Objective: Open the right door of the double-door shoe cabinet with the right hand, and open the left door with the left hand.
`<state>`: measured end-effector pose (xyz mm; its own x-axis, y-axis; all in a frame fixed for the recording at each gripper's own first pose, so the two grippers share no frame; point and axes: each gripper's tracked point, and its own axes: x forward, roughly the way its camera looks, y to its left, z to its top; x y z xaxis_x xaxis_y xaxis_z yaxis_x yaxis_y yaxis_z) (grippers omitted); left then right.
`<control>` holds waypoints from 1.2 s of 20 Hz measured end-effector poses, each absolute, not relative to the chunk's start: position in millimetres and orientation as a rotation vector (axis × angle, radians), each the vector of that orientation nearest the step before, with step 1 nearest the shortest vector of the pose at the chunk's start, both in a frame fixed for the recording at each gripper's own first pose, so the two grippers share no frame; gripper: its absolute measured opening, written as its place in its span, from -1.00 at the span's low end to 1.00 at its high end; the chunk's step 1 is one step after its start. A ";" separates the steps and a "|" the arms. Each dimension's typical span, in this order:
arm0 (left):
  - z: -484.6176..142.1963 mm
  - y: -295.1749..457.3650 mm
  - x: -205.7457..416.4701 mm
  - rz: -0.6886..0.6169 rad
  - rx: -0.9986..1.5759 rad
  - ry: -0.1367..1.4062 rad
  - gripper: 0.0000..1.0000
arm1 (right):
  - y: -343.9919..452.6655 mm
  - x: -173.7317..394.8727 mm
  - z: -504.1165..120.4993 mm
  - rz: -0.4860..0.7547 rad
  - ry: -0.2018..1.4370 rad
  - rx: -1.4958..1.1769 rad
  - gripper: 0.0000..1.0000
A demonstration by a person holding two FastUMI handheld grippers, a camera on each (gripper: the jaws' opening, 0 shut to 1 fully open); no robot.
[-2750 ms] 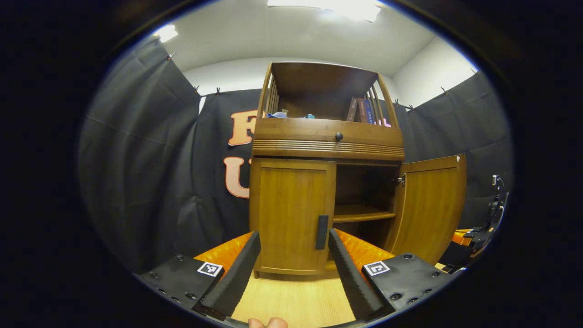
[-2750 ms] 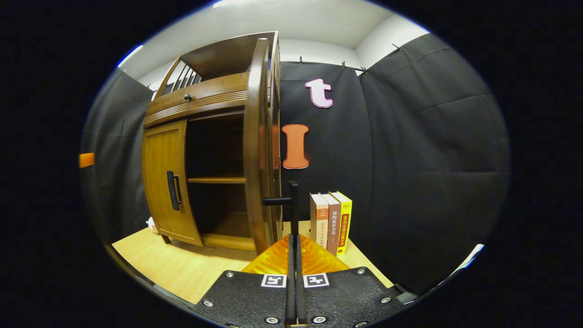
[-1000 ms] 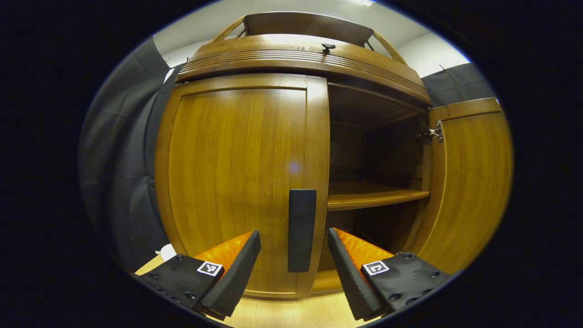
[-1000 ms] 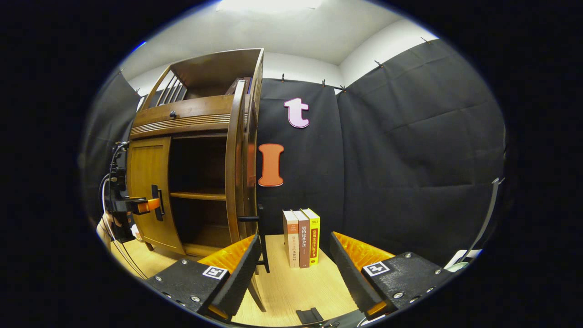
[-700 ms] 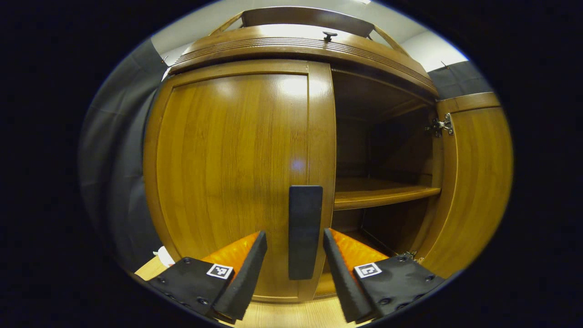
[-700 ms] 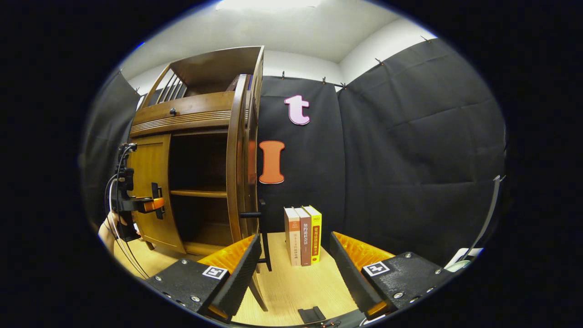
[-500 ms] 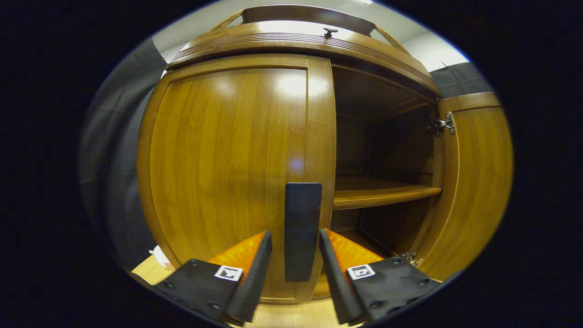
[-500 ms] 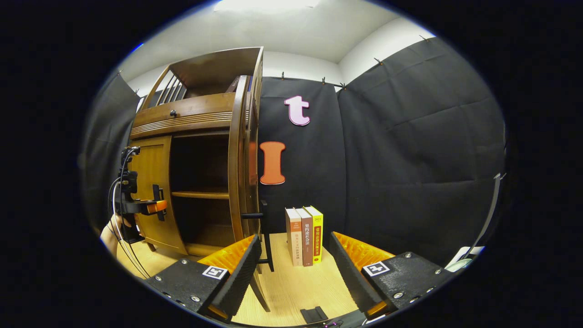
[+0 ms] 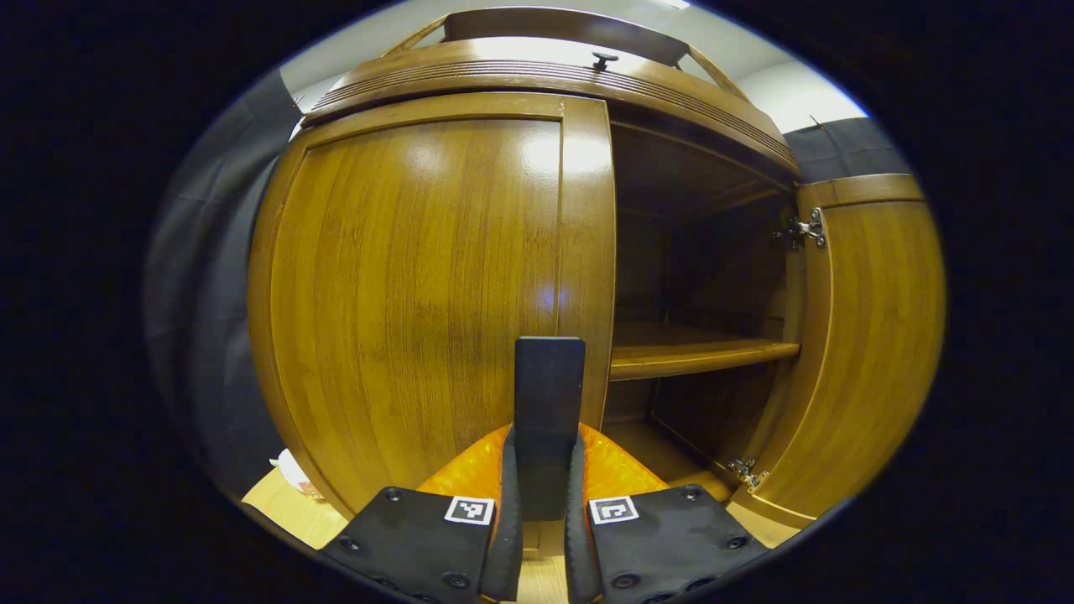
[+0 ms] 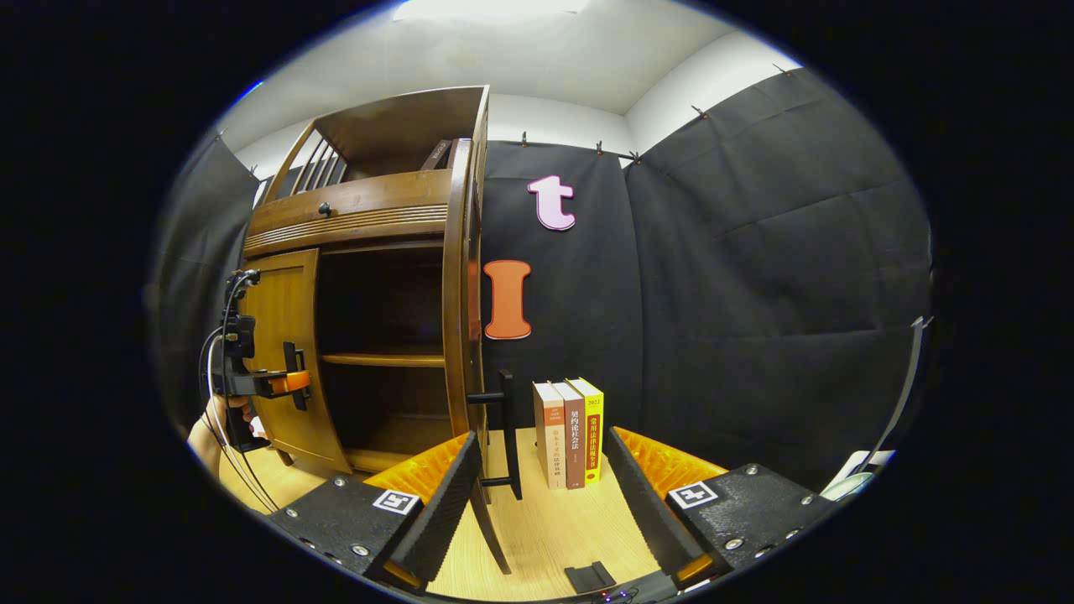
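With both fingers pressed against the sides of the left handle, the left gripper is clamped on it; the handle's lower end sits between the fingers and its upper part stands clear above them. Left door lies flush in the cabinet front, not yet swung out. Right door stands wide open, hinges exposed on its inner side, and the open bay shows one shelf with dark space above and below. Seen from the right gripper view, the left gripper is at the left handle, held by a hand at the frame's left, cables running up from it. Right gripper is spread wide and holds nothing; its fingers sit apart with the tabletop between them. Right door appears edge-on here, its handle sticking out toward the camera, just beyond the left finger and not touched by it. Three books stand upright on the tabletop just right of that door, near the booth wall. A small black object lies on the tabletop at the bottom edge; what it is cannot be told. A knob sits on the band above the doors.
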<state>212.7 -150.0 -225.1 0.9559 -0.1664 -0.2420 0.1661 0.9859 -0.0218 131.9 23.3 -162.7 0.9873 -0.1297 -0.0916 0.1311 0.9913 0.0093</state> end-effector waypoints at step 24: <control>-188.2 -53.7 58.1 -0.213 -0.007 0.281 -0.40 | 95.9 106.1 -126.8 0.025 0.057 -0.017 0.97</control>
<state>58.1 -53.7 -188.2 0.9386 -0.2097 -0.2741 0.2076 0.9775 -0.0368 106.1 95.9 -126.8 0.9981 0.0248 -0.0567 -0.0257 0.9995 -0.0163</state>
